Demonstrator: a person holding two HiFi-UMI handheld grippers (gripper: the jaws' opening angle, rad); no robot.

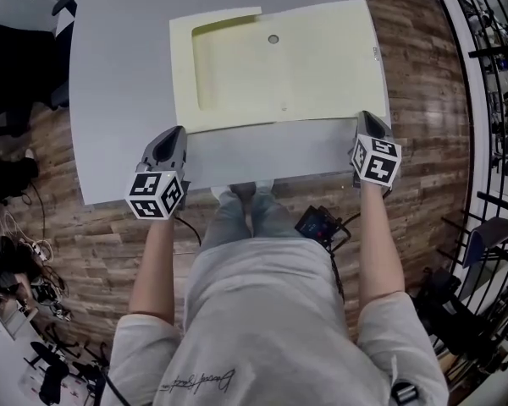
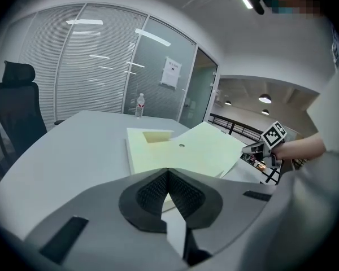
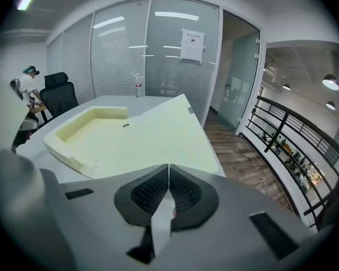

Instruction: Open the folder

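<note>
On the grey tabletop (image 1: pixel 118 100) below me, the pale yellow folder (image 1: pixel 305 74) lies with a long side toward the person, its right edge running along the tabletop's right edge. The left gripper (image 1: pixel 180 132) hangs over the folder's near left corner, its jaws pressed together with nothing between them. The right gripper (image 1: pixel 367 117) sits at the near right corner, jaws likewise closed and empty. The folder's edge runs up to its tips, but I cannot tell whether they touch it or slip beneath. A water bottle (image 2: pixel 139 103) stands at the tabletop's far side.
</note>
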